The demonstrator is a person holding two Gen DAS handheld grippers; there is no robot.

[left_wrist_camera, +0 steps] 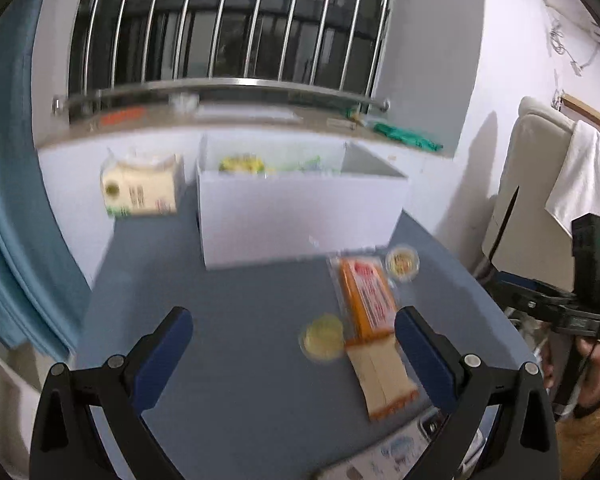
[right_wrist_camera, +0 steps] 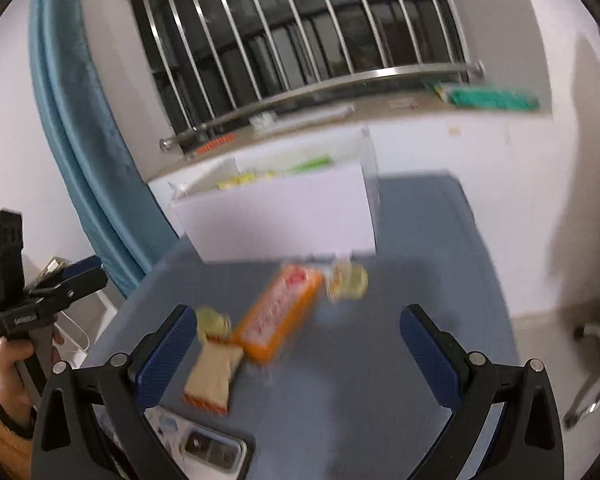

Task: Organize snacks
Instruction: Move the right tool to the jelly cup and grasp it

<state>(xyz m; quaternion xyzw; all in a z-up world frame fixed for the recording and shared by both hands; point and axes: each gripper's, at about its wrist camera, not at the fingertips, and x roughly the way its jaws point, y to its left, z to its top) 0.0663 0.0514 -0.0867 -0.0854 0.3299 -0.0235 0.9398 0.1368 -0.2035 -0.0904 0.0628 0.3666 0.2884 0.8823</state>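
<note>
On the blue-grey table [left_wrist_camera: 240,360] lie an orange snack pack [left_wrist_camera: 366,300], a beige wafer packet [left_wrist_camera: 384,376], and two small round jelly cups [left_wrist_camera: 324,338] [left_wrist_camera: 402,262]. A white box [left_wrist_camera: 300,216] with yellow and green snacks inside stands at the back. My left gripper [left_wrist_camera: 294,326] is open and empty above the table, left of the orange pack. In the right wrist view my right gripper [right_wrist_camera: 298,330] is open and empty above the orange pack [right_wrist_camera: 280,318], the wafer packet [right_wrist_camera: 214,376], the two cups [right_wrist_camera: 212,320] [right_wrist_camera: 350,280] and the white box [right_wrist_camera: 276,216].
A cream carton [left_wrist_camera: 140,190] stands left of the white box. A phone [right_wrist_camera: 212,450] lies at the table's near edge. A windowsill with a green packet [left_wrist_camera: 408,138] runs behind. A blue curtain [left_wrist_camera: 4,200] hangs left; a chair with a white towel [left_wrist_camera: 584,176] is right.
</note>
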